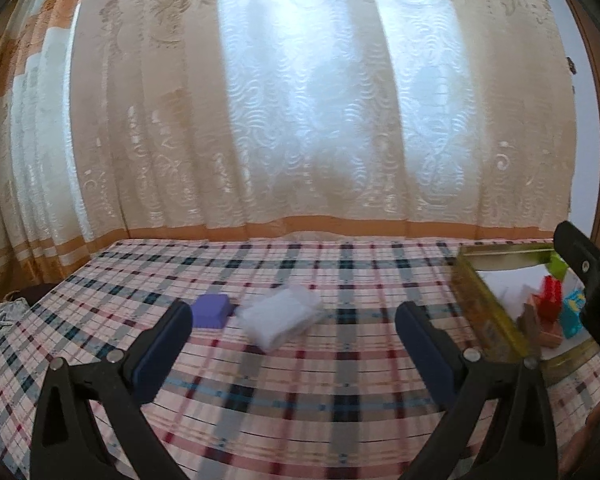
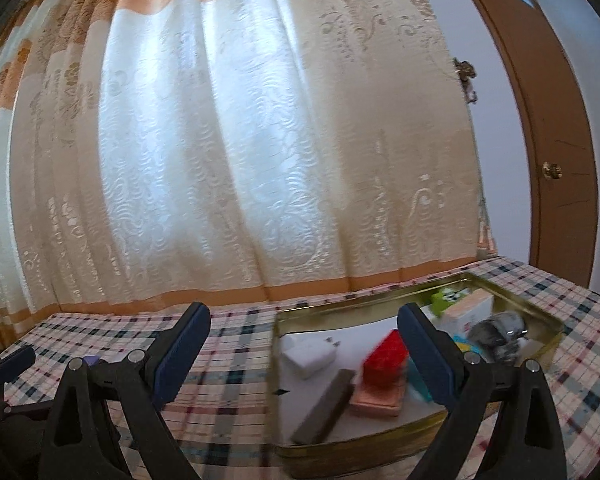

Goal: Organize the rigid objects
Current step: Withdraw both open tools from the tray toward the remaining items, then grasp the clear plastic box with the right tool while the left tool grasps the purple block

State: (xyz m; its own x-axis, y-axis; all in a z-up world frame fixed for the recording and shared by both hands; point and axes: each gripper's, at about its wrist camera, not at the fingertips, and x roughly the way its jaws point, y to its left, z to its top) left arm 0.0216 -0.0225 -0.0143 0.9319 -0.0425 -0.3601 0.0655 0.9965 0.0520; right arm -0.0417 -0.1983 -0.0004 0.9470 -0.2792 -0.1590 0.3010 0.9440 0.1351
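Tongs (image 1: 294, 336) (image 2: 304, 336) both wide apart, empty

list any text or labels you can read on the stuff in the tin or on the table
None can be read.
Teal box in the gold tin: yellow print, too blurred.
White and peach box: small red mark, too small.
Green box: dark marks, unreadable.
Purple block and white packet: no print visible.

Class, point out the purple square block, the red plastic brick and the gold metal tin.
purple square block (image 1: 212, 307): left wrist view, on its top face.
red plastic brick (image 2: 385, 356): right wrist view, on its near side.
gold metal tin (image 2: 340, 309): right wrist view, on its far rim.
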